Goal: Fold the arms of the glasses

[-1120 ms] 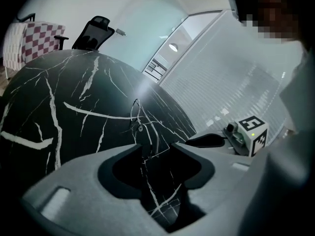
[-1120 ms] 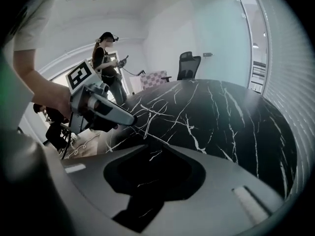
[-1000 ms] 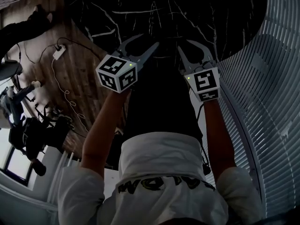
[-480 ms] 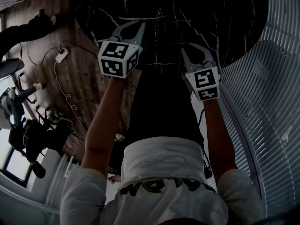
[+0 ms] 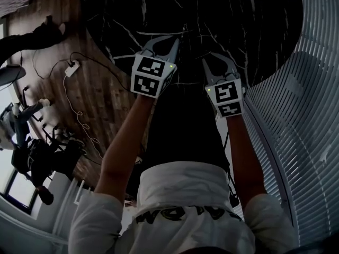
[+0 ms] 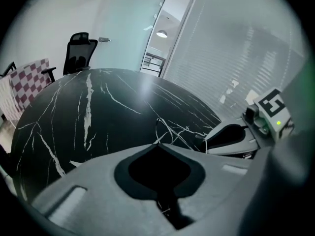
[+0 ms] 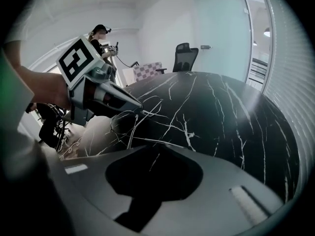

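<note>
Left gripper view: left claw (image 6: 157,144) is pinching the glasses (image 6: 156,128) at its tips; right claw (image 5: 212,61), half-open and empty beside them, has just been closing. We are judging them light, fragile; hold near hinges.

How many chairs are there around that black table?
2. A black office chair stands beyond the far edge of the table, and a checkered chair sits just left of it in the left gripper view. Others may be hidden outside the pictures.
</note>
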